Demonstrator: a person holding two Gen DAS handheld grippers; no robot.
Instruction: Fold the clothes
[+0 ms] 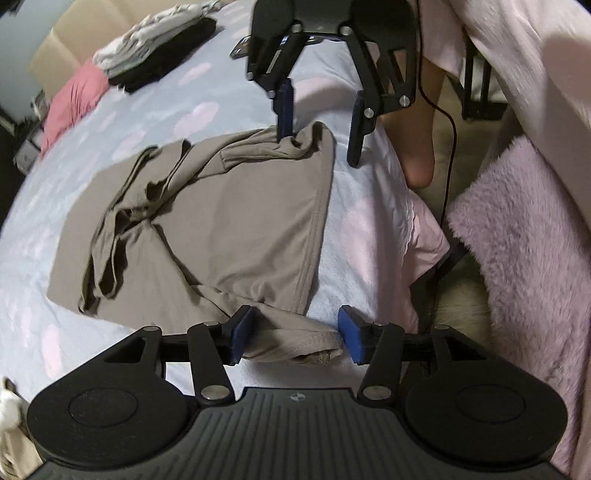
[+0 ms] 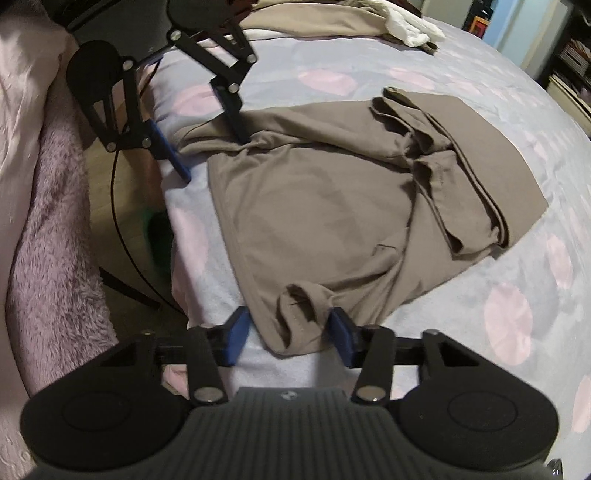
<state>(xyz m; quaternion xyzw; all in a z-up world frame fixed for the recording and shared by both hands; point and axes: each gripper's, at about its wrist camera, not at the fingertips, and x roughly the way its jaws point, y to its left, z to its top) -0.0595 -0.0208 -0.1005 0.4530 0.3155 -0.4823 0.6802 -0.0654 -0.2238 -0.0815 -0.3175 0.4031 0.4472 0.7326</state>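
A taupe shirt (image 1: pixel 229 214) (image 2: pixel 332 206) lies partly folded on a pale blue bedsheet (image 1: pixel 207 92) (image 2: pixel 461 314) with pink dots, near the bed's edge. In the left wrist view my left gripper (image 1: pixel 295 339) stands open over one hem corner of the shirt. The fabric lies loose between its blue pads (image 1: pixel 242 338). My right gripper (image 2: pixel 288 338) is open around the other bunched corner, and the cloth there touches its right pad (image 2: pixel 341 338). Each view also shows the other gripper from the front: the right gripper (image 1: pixel 321 129), the left gripper (image 2: pixel 207 144).
A stack of folded clothes (image 1: pixel 159 48) and a pink garment (image 1: pixel 74 96) lie at the far end of the bed. White cloth (image 2: pixel 410 22) rests on another taupe piece. Beside the bed are a fluffy pink blanket (image 1: pixel 524 229), a person's leg (image 1: pixel 417 147) and a black cable (image 1: pixel 450 155).
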